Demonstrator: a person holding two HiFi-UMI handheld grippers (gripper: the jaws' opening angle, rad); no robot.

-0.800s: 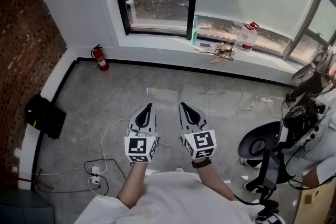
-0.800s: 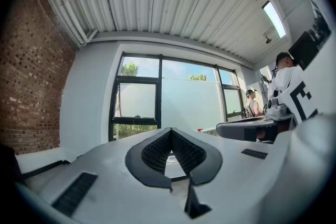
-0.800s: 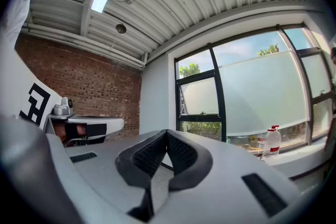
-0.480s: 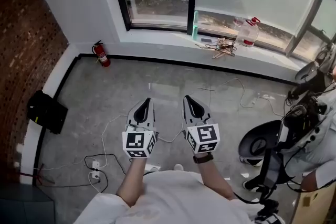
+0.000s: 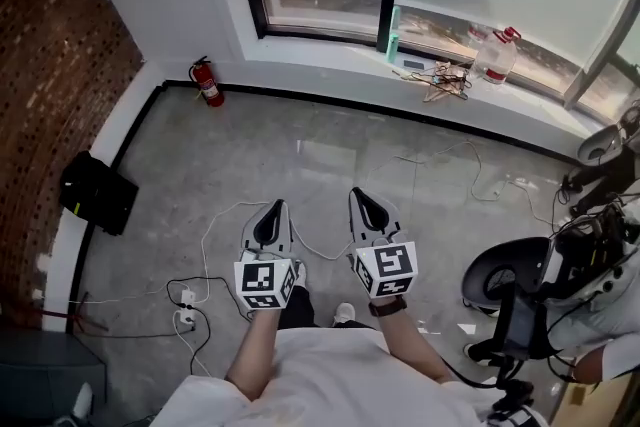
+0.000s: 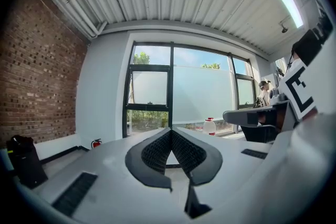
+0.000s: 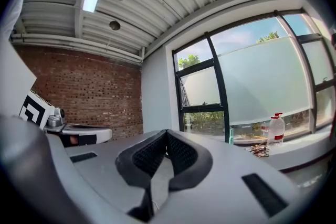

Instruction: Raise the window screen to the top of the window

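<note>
Window screen (image 6: 149, 87): a pale, frosted, translucent panel in the narrow left section of the black-framed window (image 6: 170, 86). There is clear glass above it with sky and a treetop, and clear glass below with greenery. The screen sits at mid-height on the far wall, well apart from both grippers.

Left gripper (image 6: 170, 130): jaws together, nothing between them. Right gripper (image 7: 166, 132): jaws together, empty. The two are side by side over the grey floor (image 5: 300, 165).

Sill (image 5: 330, 55): a clear plastic jug (image 5: 497, 53) with a red cap and red label, contents not readable. A slim green bottle (image 5: 395, 33) stands upright against the centre post.

Black bag (image 5: 97, 193): on the floor beside the brick wall, contents not visible.
</note>
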